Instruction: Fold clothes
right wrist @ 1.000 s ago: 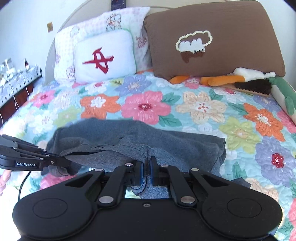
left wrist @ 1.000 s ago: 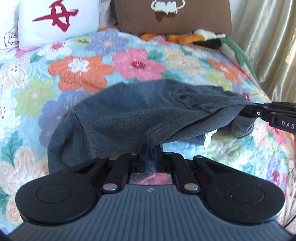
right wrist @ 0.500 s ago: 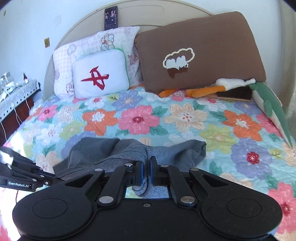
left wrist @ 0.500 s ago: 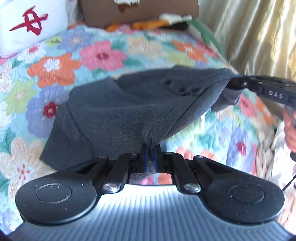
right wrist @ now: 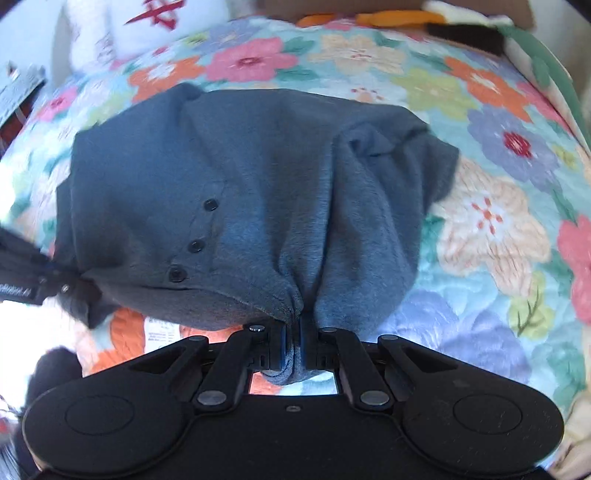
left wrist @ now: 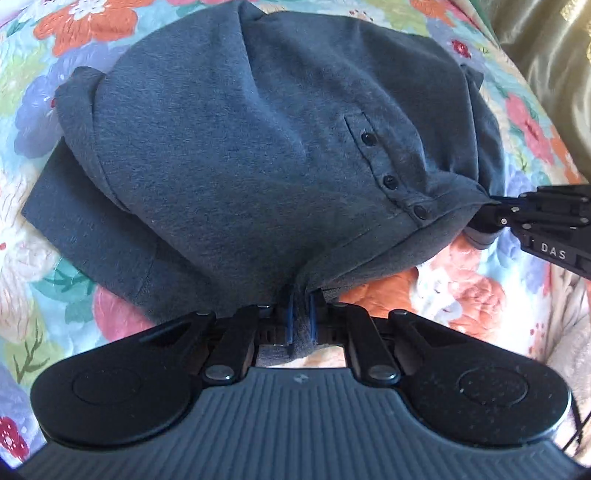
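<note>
A floral quilt point(right wrist: 491, 221) covers the bed, printed with large pink, orange, purple and cream flowers on pale blue. At the head of the bed a white pillow point(right wrist: 147, 26) bears a red mark. Beside it, along the far edge, lie an orange and white plush toy point(right wrist: 388, 16) and a dark brush-like item point(right wrist: 465, 35). A gold curtain point(left wrist: 546, 55) hangs past the bed's right edge.

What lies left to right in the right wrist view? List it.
left gripper → shirt buttons → right gripper, shut on the grey polo shirt → floral quilt
</note>
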Tool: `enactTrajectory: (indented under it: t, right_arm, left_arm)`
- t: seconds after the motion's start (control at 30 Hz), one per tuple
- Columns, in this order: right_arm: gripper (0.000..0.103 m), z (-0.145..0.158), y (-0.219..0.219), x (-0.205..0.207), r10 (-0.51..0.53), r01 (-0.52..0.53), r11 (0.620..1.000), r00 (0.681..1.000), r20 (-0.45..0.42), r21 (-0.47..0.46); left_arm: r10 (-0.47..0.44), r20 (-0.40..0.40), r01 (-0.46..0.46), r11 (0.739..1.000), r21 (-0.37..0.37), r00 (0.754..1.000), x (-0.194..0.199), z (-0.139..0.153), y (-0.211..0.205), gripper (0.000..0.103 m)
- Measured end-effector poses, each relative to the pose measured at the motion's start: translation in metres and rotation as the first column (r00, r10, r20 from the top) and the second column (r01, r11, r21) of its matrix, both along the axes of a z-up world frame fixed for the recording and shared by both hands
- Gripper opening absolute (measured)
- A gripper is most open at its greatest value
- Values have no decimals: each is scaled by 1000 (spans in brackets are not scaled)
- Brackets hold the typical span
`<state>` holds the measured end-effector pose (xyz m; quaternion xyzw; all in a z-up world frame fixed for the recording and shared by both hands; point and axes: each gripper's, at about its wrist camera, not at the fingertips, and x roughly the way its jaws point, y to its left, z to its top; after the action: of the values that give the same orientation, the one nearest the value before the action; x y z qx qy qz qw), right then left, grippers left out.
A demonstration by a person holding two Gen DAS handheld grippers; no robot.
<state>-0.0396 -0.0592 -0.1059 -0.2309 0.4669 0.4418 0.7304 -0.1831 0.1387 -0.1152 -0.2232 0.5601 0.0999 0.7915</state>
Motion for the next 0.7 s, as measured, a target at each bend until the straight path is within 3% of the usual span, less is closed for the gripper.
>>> enactTrajectory:
  t: [0.03,0.1,0.27,0.43,0.57,0.7]
  right_arm:
    - [13,0,-1,0,2,-2,1000,1000,-10,-1]
    - [27,3,-5,2,-6,6,1000,999,-46,6]
    - [54,55,-28,9,-32,50,985,994,-109,164]
    - [60,110,-6,31,-2,36,952,994,-110,304]
    - [68,104,54,64,-18,48,976,990,-141,214]
    - [68,79,89,90,-83,103,985,986,-141,139]
  left_arm:
    - [-8,-13,8,1000,-2,1000,0,-1,0,11]
    - [-26,-24,26,1000,-12,999,-2,3,1,15]
    - [-35,74,34,999,11,997,-21,52,14,44]
    - [-13,193,-12,992,128,981,-16,94,47,54]
    - [22,282,-77,980,186,959,6,97,81,55]
    - [50,321,-110,979,172,946,37,73,112,55]
